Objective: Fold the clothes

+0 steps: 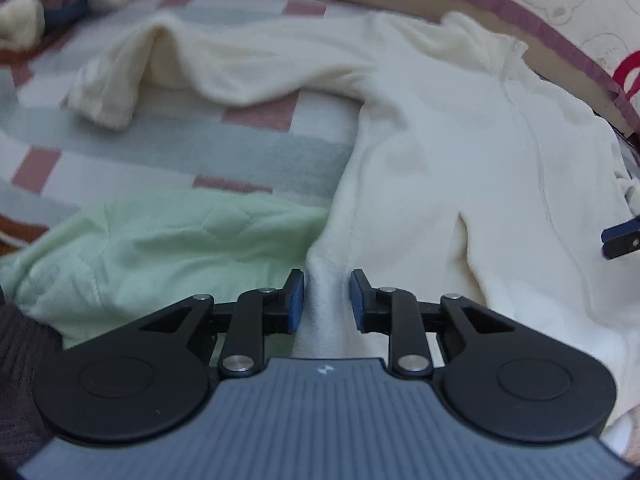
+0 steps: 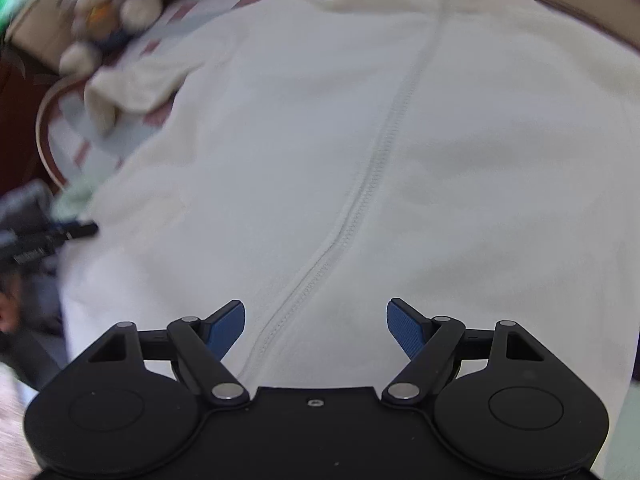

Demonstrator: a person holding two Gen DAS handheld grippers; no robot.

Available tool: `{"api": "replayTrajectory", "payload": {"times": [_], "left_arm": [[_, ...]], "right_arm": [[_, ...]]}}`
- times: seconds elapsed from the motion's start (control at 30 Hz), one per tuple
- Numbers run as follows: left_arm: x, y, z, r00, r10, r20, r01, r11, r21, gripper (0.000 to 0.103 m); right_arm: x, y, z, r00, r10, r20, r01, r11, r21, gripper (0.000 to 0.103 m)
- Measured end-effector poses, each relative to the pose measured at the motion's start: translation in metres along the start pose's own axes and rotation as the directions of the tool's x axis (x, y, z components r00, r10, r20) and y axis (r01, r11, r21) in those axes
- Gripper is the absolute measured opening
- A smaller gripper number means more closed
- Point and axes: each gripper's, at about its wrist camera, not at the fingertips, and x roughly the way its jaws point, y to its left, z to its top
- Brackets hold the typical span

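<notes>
- A cream zip-front jacket (image 1: 460, 152) lies spread on a bed with a checked cover (image 1: 168, 136) of grey, white and dusty pink.
- The left claw (image 1: 327, 300) sits at the jacket's lower left edge; its blue pads stand a narrow gap apart with a raised fold of the cream hem between them. Whether the pads actually pinch the fold I cannot tell.
- Just left of that claw, touching the jacket's edge, lies a pale green quilted cloth (image 1: 160, 248).
- One sleeve (image 1: 132, 80) stretches away to the left across the cover, its cuff crumpled.
- The right claw (image 2: 316, 328) is spread wide and holds nothing; it hovers over the jacket's front near the hem, the zip (image 2: 360, 200) running up from between its fingers.
- A blurred plush toy (image 2: 108, 12) sits at the far left of the bed, well apart from both claws.
</notes>
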Motion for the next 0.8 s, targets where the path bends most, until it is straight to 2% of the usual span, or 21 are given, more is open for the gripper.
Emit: {"api": "replayTrajectory", "payload": {"times": [0.07, 0.1, 0.2, 0.23, 0.3, 0.37, 0.4, 0.43, 0.47, 0.5, 0.53, 0.6, 0.67, 0.73, 0.8], "left_arm": [[-0.003, -0.002, 0.012, 0.998, 0.063, 0.02, -0.063, 0.998, 0.011, 0.023], [-0.006, -0.003, 0.018, 0.995, 0.092, 0.043, -0.093, 0.996, 0.015, 0.023], [-0.023, 0.002, 0.041, 0.978, 0.133, 0.159, -0.13, 0.991, -0.025, 0.025], [-0.023, 0.01, 0.049, 0.974, 0.125, 0.188, -0.115, 0.991, -0.06, 0.026], [-0.016, 0.036, 0.065, 0.974, 0.084, 0.209, -0.047, 0.984, -0.174, 0.027], [-0.007, 0.065, 0.079, 0.971, 0.036, 0.238, 0.038, 0.954, -0.298, 0.025], [-0.002, 0.084, 0.082, 0.962, -0.014, 0.271, 0.126, 0.908, -0.4, 0.025], [0.004, 0.1, 0.084, 0.951, -0.047, 0.304, 0.196, 0.856, -0.479, 0.025], [0.009, 0.11, 0.087, 0.945, -0.046, 0.325, 0.218, 0.828, -0.517, 0.025], [0.013, 0.12, 0.09, 0.937, -0.044, 0.346, 0.241, 0.798, -0.552, 0.025], [0.018, 0.128, 0.093, 0.931, -0.036, 0.364, 0.255, 0.779, -0.574, 0.025], [0.028, 0.134, 0.1, 0.924, -0.003, 0.383, 0.236, 0.793, -0.562, 0.033], [0.035, 0.147, 0.097, 0.924, -0.002, 0.382, 0.254, 0.749, -0.612, 0.04], [0.043, 0.159, 0.094, 0.925, -0.001, 0.38, 0.272, 0.702, -0.658, 0.04], [0.051, 0.172, 0.091, 0.925, 0.0, 0.379, 0.288, 0.651, -0.702, 0.04]], "right_arm": [[-0.008, -0.002, 0.02, 0.994, 0.104, -0.035, -0.1, 0.99, 0.104, 0.079], [-0.015, 0.007, 0.033, 0.987, 0.158, -0.028, -0.154, 0.982, 0.111, 0.079], [-0.041, 0.053, 0.08, 0.946, 0.324, 0.028, -0.325, 0.945, 0.033, 0.079], [-0.042, 0.068, 0.088, 0.942, 0.333, 0.048, -0.332, 0.943, -0.028, 0.079], [-0.03, 0.1, 0.094, 0.952, 0.291, 0.098, -0.269, 0.943, -0.194, 0.075], [-0.019, 0.131, 0.099, 0.954, 0.257, 0.155, -0.19, 0.917, -0.352, 0.035], [-0.014, 0.147, 0.102, 0.952, 0.243, 0.184, -0.146, 0.893, -0.425, 0.005], [-0.008, 0.162, 0.105, 0.949, 0.232, 0.215, -0.098, 0.863, -0.495, 0.002], [-0.002, 0.178, 0.108, 0.943, 0.222, 0.246, -0.049, 0.827, -0.559, 0.002], [0.005, 0.185, 0.112, 0.942, 0.217, 0.256, -0.03, 0.814, -0.58, 0.001], [0.014, 0.186, 0.116, 0.944, 0.213, 0.251, -0.033, 0.819, -0.573, 0.002], [0.035, 0.187, 0.126, 0.951, 0.185, 0.247, -0.016, 0.829, -0.56, 0.008], [0.061, 0.185, 0.132, 0.957, 0.111, 0.269, 0.061, 0.827, -0.559, 0.012], [0.081, 0.179, 0.133, 0.963, 0.068, 0.26, 0.091, 0.826, -0.556, 0.029], [0.093, 0.172, 0.127, 0.974, 0.061, 0.217, 0.076, 0.818, -0.57, 0.029]]}}
